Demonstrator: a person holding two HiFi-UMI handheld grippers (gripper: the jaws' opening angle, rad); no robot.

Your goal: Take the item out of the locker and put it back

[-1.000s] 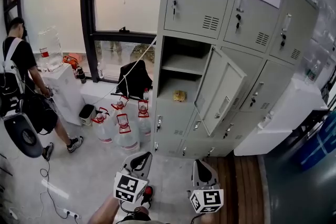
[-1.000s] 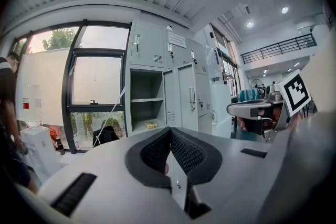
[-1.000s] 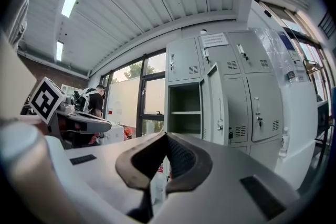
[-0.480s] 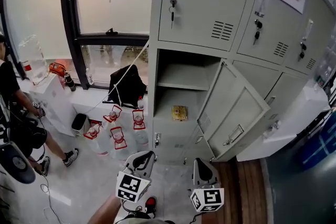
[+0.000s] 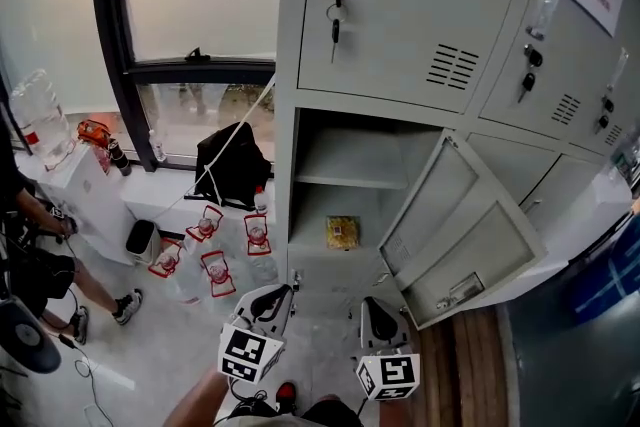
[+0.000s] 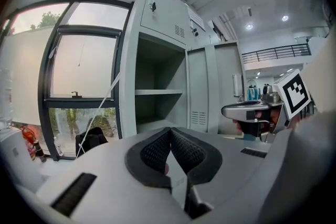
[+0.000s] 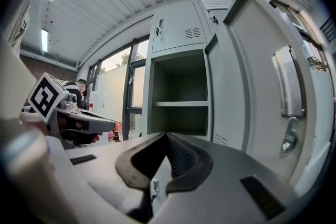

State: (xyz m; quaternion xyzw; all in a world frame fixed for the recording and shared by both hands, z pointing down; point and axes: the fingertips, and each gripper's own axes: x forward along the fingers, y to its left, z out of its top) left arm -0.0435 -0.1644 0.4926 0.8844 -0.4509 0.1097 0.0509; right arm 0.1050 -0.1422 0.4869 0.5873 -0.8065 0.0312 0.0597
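The grey locker's open compartment (image 5: 355,185) has one shelf, and a small yellow packet (image 5: 341,232) lies on its floor. Its door (image 5: 465,235) hangs open to the right. Both grippers sit low in the head view, short of the locker and below the opening. My left gripper (image 5: 268,300) is shut with nothing between its pads (image 6: 157,149). My right gripper (image 5: 377,315) is shut and empty too, its pads (image 7: 178,157) meeting. Each gripper view looks up into the open compartment (image 6: 160,92) (image 7: 178,97); the packet is hidden there behind the jaws.
Several water jugs with red handles (image 5: 215,255) stand on the floor left of the locker, below a black bag (image 5: 235,160) on the window sill. A person (image 5: 30,245) stands at the far left beside a white cabinet (image 5: 85,190). Closed locker doors (image 5: 420,5) surround the open one.
The head view has closed in on the locker, which now looks larger and nearer. The person at the left has slid towards the frame's edge. Both grippers keep their place and stay shut.
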